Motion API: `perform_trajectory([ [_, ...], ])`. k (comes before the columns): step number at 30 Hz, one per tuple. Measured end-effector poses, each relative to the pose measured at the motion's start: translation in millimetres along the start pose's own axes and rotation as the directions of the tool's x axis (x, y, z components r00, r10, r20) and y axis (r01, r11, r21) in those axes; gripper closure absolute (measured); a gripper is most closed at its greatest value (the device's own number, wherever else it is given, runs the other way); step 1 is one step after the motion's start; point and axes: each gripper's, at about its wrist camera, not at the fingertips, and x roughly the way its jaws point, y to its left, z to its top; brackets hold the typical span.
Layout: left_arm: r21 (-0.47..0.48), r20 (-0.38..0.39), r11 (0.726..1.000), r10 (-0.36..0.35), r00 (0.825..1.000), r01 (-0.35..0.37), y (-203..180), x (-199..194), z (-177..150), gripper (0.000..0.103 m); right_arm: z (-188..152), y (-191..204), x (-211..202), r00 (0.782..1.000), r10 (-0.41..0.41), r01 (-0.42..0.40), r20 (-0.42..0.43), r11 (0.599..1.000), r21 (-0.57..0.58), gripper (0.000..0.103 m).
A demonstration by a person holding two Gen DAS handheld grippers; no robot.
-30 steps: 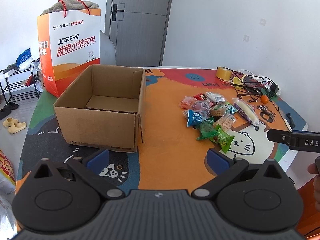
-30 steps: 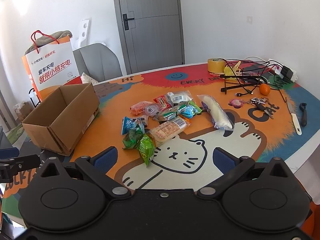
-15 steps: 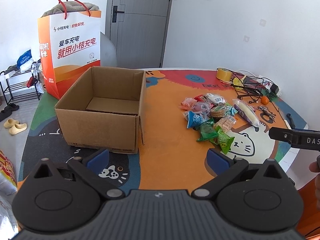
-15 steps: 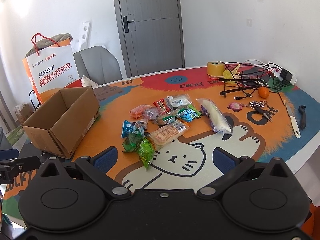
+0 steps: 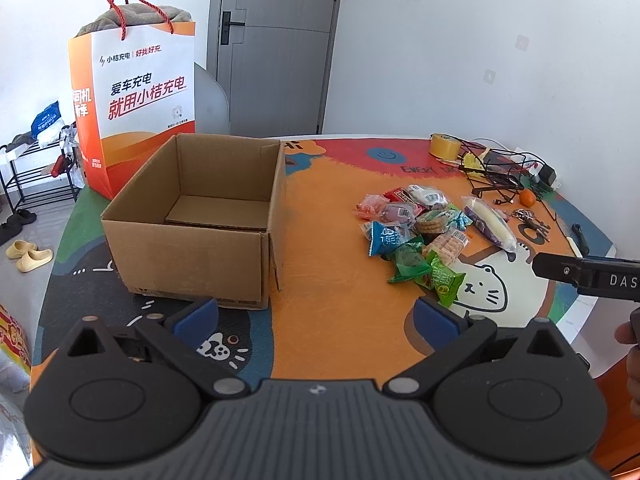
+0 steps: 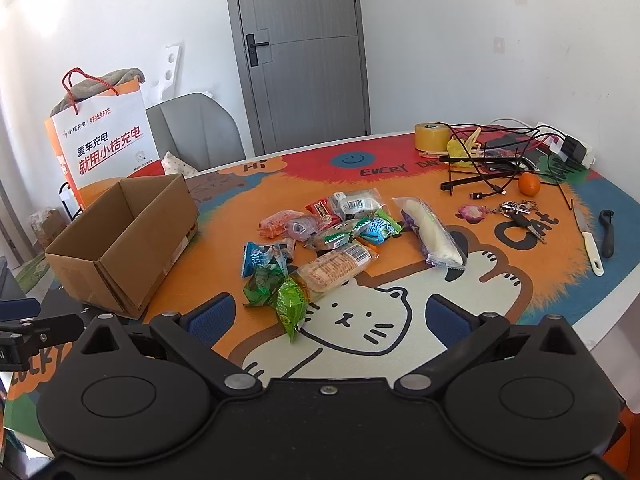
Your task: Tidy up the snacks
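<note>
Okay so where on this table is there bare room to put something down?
Free: the orange strip between the cardboard box and the snack pile, and the cat drawing in front of the pile. Crowded: the far right corner, with cables, keys and knife.

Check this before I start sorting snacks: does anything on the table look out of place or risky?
Yes. A white-handled knife and a black peeler lie loose by the table's right edge, beside keys. Tangled cables and a tape roll clutter the far side. The cardboard box sits empty.
</note>
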Motion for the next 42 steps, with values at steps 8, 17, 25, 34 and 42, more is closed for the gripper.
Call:
perform_trajectory([
  [8, 0.021, 0.006, 1.0, -0.015, 1.0, 0.015, -13, 15, 3, 0.0, -5, -13, 13, 0.998, 0.052, -0.053, 0.029, 0.998, 0.016, 0.0],
  [17, 0.024, 0.038, 0.997, -0.072, 0.997, 0.071, -39, 43, 9, 0.0, -12, -44, 23, 0.994, 0.066, -0.074, 0.089, 0.993, 0.09, 0.0],
  [25, 0.024, 0.031, 0.995, -0.096, 0.995, 0.096, -58, 80, 18, 0.002, -12, -63, 48, 0.996, 0.036, -0.045, 0.079, 0.992, 0.12, 0.01],
  [34, 0.014, 0.0, 0.995, -0.097, 0.995, 0.097, -71, 117, 23, 0.015, -8, -89, 71, 0.998, -0.001, -0.009, 0.065, 0.986, 0.167, 0.012],
  [42, -0.015, -0.07, 0.995, -0.099, 0.993, 0.099, -74, 153, 26, 0.036, -6, -108, 99, 0.999, -0.02, 0.012, 0.034, 0.979, 0.201, 0.016],
])
